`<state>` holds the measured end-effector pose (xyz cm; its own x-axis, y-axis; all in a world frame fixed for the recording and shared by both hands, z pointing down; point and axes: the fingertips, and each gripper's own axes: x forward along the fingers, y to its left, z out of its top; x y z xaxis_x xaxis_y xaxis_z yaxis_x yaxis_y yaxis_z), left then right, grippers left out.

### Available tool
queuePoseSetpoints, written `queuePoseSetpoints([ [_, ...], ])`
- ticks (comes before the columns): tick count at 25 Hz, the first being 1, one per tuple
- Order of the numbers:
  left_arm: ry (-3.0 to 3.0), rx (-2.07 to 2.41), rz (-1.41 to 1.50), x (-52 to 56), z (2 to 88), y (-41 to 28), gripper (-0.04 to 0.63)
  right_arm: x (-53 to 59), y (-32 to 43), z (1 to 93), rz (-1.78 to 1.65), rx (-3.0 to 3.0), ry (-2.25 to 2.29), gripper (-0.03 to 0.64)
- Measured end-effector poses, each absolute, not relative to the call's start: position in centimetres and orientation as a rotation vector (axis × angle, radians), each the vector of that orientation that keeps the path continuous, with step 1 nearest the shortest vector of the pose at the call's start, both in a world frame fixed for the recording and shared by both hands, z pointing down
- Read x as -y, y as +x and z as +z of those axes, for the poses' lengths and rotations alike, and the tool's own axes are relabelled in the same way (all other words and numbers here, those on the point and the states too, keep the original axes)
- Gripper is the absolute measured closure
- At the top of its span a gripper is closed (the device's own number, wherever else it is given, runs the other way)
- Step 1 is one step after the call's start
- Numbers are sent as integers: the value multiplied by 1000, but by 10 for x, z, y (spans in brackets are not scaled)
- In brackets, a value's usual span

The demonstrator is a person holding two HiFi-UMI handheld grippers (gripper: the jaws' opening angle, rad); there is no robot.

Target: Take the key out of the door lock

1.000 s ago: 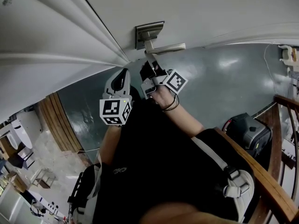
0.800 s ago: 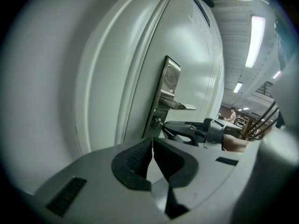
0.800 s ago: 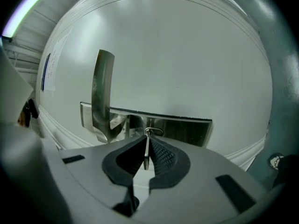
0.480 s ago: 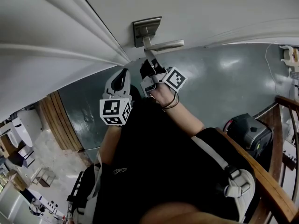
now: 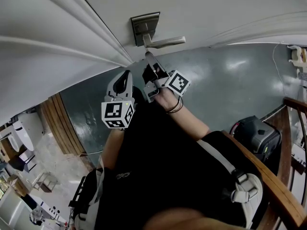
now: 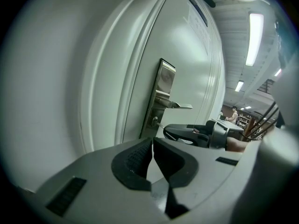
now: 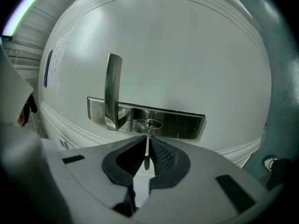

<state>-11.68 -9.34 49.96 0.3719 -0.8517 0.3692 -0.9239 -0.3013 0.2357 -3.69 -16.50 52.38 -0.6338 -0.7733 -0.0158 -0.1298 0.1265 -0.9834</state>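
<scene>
A brushed-metal lock plate (image 5: 140, 25) (image 7: 180, 123) with a lever handle (image 5: 165, 42) (image 7: 112, 92) sits on the white door. My right gripper (image 5: 148, 57) (image 7: 147, 146) is shut on a thin silver key (image 7: 147, 149). The key's blade runs from the pads up to the keyhole (image 7: 153, 123); I cannot tell whether its tip is still inside. In the left gripper view the key (image 6: 160, 123) spans the short gap between the plate (image 6: 164, 85) and the right gripper (image 6: 170, 130). My left gripper (image 5: 126, 74) (image 6: 153, 146) hangs back beside it, shut with nothing in it.
A wooden railing (image 5: 268, 176) curves along the right, with a black and grey case (image 5: 254, 134) on the green floor (image 5: 230, 80) beside it. The door frame's white mouldings (image 5: 57, 42) run to the left. A person (image 6: 232, 113) stands far off in a lit room.
In the head view the lock plate and handle have moved up, and the gap to my right gripper's tips has widened. The left gripper has stayed where it was.
</scene>
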Motion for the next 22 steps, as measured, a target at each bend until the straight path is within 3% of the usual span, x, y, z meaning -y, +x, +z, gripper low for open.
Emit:
queuePoseSetpoints([
  [22, 2267, 1511, 267, 38, 505, -31, 566, 88, 47, 519, -1485, -2007, -876, 588],
])
